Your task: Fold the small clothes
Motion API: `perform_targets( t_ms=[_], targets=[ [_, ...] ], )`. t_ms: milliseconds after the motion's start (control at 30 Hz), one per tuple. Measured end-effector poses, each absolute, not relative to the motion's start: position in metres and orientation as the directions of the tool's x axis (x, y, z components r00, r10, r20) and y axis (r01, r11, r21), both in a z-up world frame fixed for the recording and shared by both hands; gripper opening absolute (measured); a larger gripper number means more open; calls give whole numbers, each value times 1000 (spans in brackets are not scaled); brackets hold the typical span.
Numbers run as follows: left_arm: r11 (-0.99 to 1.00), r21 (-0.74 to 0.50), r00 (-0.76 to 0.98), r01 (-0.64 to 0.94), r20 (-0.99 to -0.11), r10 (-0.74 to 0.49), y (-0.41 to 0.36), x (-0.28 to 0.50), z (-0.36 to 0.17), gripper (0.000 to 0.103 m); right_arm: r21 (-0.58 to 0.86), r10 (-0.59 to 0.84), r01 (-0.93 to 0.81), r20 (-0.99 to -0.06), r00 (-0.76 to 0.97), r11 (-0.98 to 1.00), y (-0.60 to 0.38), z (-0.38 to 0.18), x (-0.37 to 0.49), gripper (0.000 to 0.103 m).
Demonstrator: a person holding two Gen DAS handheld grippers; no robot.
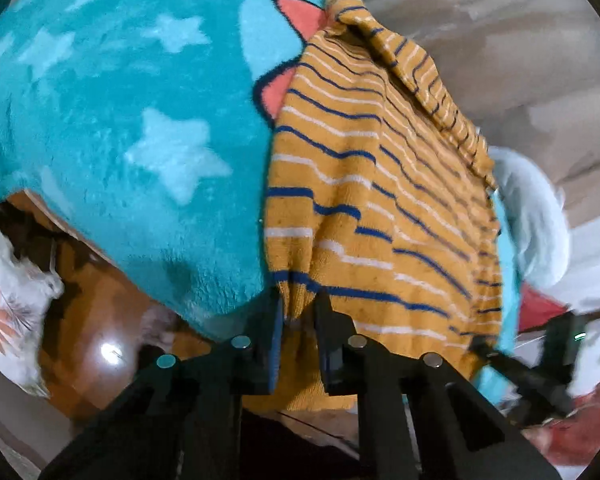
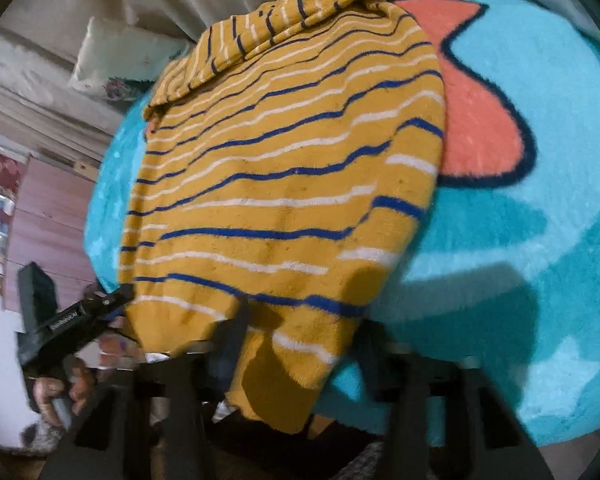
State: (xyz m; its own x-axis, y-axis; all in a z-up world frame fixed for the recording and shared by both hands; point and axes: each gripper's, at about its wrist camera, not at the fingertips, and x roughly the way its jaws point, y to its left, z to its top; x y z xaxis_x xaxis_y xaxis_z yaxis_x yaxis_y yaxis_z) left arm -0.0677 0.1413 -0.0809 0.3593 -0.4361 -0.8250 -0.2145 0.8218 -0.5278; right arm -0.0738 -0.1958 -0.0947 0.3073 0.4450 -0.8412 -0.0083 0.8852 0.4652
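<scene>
In the left wrist view, the mustard knitted sweater with navy and white stripes (image 1: 364, 184) lies on the fluffy turquoise blanket with pale stars (image 1: 120, 120), its long axis going from 6 to 12 o'clock. The left gripper (image 1: 298, 320), coming in from 6 o'clock, pinches the hem between nearly closed black fingers. The right gripper (image 1: 496, 354) touches the hem at 4 o'clock.

In the right wrist view, the sweater (image 2: 284, 176) points to 12 o'clock. The right gripper (image 2: 300, 340) has wide-apart fingers and the hem hangs loose between them. The left gripper (image 2: 120, 300) bites the hem at 8 o'clock.

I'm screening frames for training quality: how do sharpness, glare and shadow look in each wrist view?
Left wrist view: striped sweater and teal blanket fairly sharp at centre, edges smeared and fisheye-bent; a bright glare spot on the wooden floor. Right wrist view: the right gripper fingers blurred, dark shadows on the blanket, the left gripper soft at the frame's left.
</scene>
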Motion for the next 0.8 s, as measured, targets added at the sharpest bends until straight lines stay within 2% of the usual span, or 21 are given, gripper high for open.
perform_targets(
  t_ms=[100, 233, 333, 467, 567, 800],
  targets=[
    [801, -551, 369, -235, -813, -451, 148, -69, -72, 13, 523, 499, 7, -818, 284, 852, -203, -96, -65, 9],
    [804, -557, 390, -208, -801, -454, 149, -76, -48, 13, 574, 572, -82, -773, 276, 815, -207, -73, -77, 8],
    [806, -558, 385, -198, -800, -460, 150, -82, -38, 13, 578, 587, -117, -771, 246, 808, -212, -66, -95, 8],
    [824, -529, 354, -201, -824, -443, 144, -87, -41, 13, 625, 628, -82, -752, 201, 776, -219, -81, -108, 8],
    [808, -544, 360, -227, -818, -449, 147, -84, -41, 13, 645, 641, -66, -736, 218, 762, -223, -85, -102, 8],
    [793, -583, 448, -177, -765, -463, 142, -42, 3, 13, 696, 700, -135, -653, 290, 705, -219, -44, -56, 8]
  ],
)
